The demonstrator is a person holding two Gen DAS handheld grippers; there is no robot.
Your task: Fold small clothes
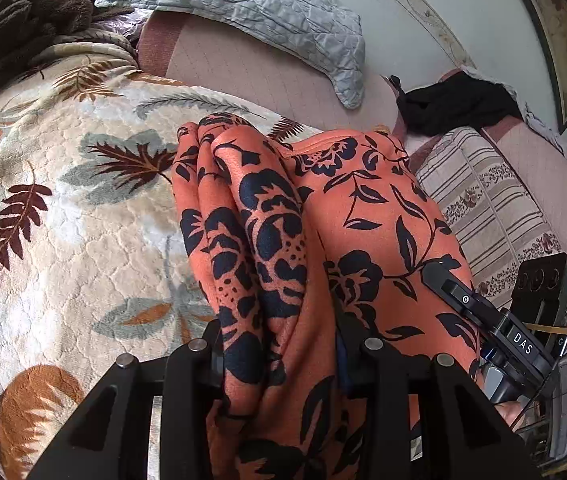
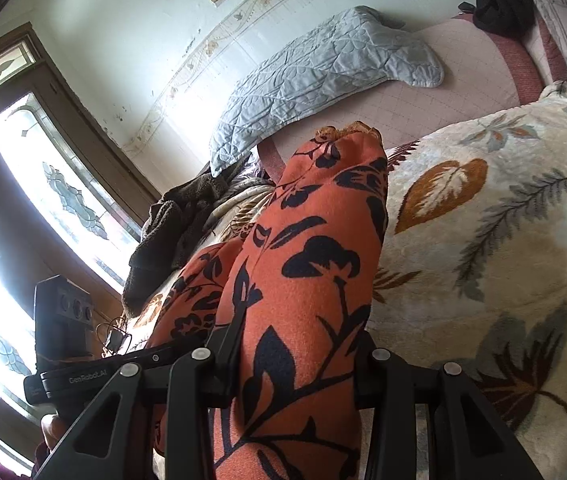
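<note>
An orange garment with a dark floral print hangs bunched over the leaf-patterned blanket on the bed. My left gripper is shut on one bunched end of it; the cloth hides the fingertips. My right gripper is shut on another part of the same garment, which drapes forward over the blanket. The right gripper also shows in the left wrist view pressed against the cloth. The left gripper's body shows in the right wrist view.
A grey quilted pillow lies by the wall on a pink sheet. A dark brown fleece lies at one end, a black garment and a striped pillow at the other. A glass door stands beside the bed.
</note>
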